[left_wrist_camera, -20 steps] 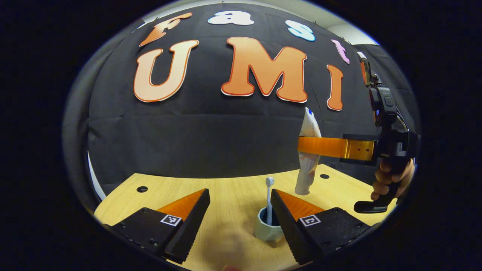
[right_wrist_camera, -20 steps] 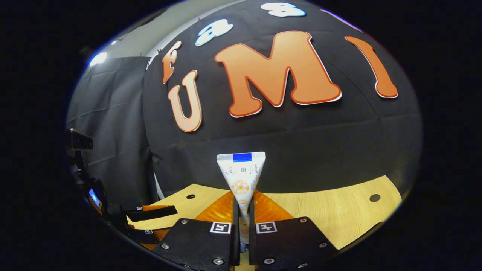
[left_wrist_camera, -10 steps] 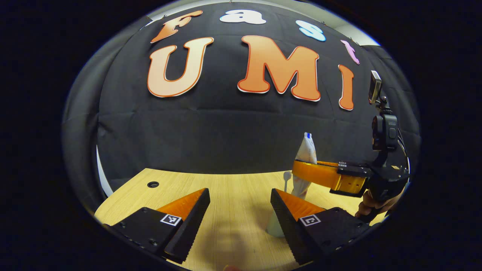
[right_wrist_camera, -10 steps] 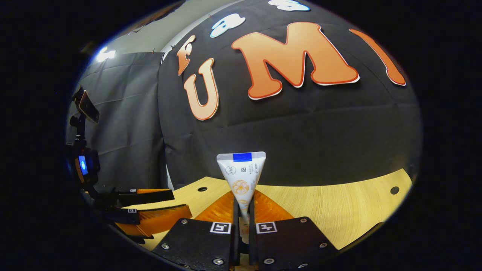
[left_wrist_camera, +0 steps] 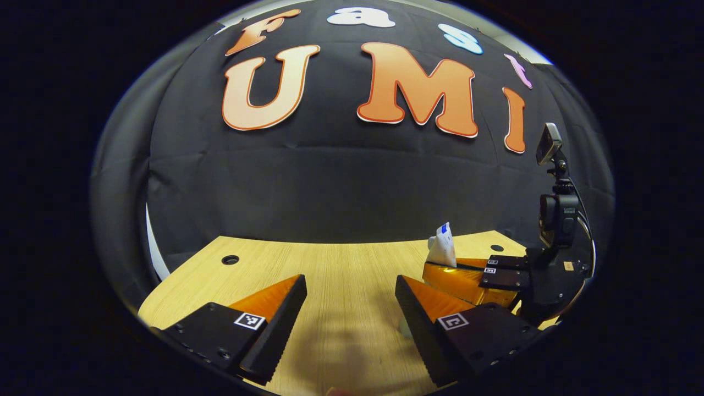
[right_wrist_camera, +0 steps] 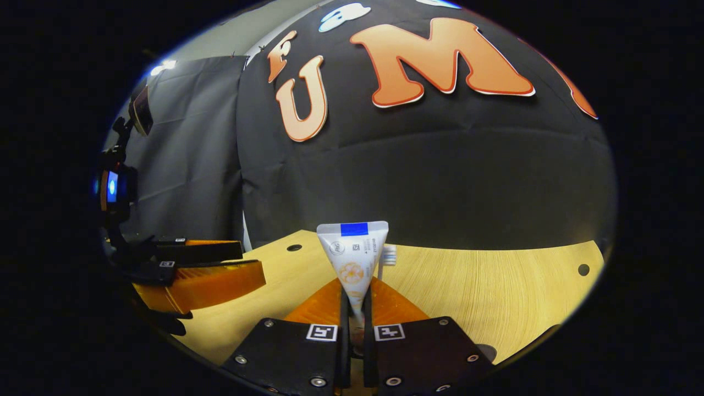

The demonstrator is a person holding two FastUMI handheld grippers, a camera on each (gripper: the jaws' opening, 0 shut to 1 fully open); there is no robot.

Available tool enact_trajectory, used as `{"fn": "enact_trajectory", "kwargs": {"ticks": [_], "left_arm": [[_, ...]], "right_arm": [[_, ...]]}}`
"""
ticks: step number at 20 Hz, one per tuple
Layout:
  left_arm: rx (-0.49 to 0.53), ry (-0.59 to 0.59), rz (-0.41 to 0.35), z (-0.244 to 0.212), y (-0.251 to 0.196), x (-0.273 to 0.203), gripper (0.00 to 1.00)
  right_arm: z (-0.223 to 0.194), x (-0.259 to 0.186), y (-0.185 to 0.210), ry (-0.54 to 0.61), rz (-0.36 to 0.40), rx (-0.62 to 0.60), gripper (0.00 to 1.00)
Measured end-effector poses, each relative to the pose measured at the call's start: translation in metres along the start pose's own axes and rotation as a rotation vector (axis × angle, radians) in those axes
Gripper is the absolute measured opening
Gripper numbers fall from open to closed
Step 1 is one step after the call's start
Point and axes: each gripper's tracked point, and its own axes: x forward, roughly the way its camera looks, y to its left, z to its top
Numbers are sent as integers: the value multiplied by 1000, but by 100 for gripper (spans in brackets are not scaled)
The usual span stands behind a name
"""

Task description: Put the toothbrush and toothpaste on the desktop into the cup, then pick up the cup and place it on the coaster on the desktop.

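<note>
White crimped-end toothpaste tube stands pinched upright between the right gripper fingers, a toothbrush head just beyond; left gripper gapes wide over the pale wooden desktop.

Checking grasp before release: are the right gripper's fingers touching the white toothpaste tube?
Touching. The right gripper view shows the right gripper closed on the white toothpaste tube, both fingers pressing its lower end.
</note>
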Motion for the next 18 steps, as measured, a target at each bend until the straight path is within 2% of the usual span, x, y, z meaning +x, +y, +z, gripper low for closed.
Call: {"fn": "enact_trajectory", "kwargs": {"ticks": [7,12,18], "left_arm": [[-11,22,15,-11,7,-5,98],[-17,39,21,-15,7,-10,97],[-37,62,20,-21,5,-10,97]], "right_arm": [[-32,0,6,79,1,-27,12],[-33,-2,9,95,7,-30,17],[-30,-18,13,109,18,-60,35]]}}
